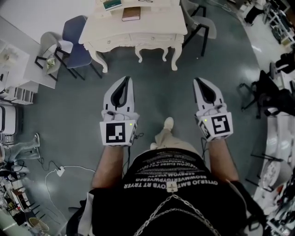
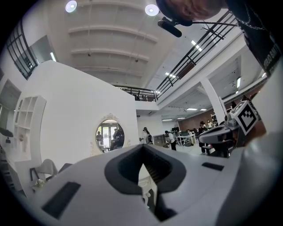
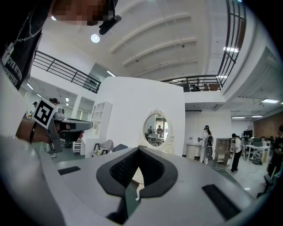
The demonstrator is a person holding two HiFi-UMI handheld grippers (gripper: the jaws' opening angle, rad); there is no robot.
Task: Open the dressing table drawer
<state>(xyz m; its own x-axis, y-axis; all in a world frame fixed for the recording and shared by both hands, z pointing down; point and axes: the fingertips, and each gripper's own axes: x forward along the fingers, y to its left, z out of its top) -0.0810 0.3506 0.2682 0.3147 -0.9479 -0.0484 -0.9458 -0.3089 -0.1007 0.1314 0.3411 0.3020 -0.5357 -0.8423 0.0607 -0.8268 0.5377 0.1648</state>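
Observation:
The cream dressing table [image 1: 154,20] stands ahead at the top of the head view, its drawer front [image 1: 146,38] facing me and closed. It is some way off across the grey floor, and neither gripper touches it. My left gripper [image 1: 126,79] and right gripper [image 1: 197,79] are held side by side and level, both pointing at the table. Both are shut with nothing between the pads. The table's oval mirror [image 2: 109,136] shows above the closed tips of the left gripper [image 2: 142,146]. The mirror [image 3: 155,128] also shows beyond the right gripper [image 3: 138,148].
A brown book [image 1: 131,14] lies on the tabletop. A blue chair [image 1: 76,41] and a grey chair [image 1: 50,50] stand left of the table, another chair [image 1: 203,25] to its right. A cable with a power strip [image 1: 60,171] lies on the floor at left. Black equipment [image 1: 272,94] lines the right side.

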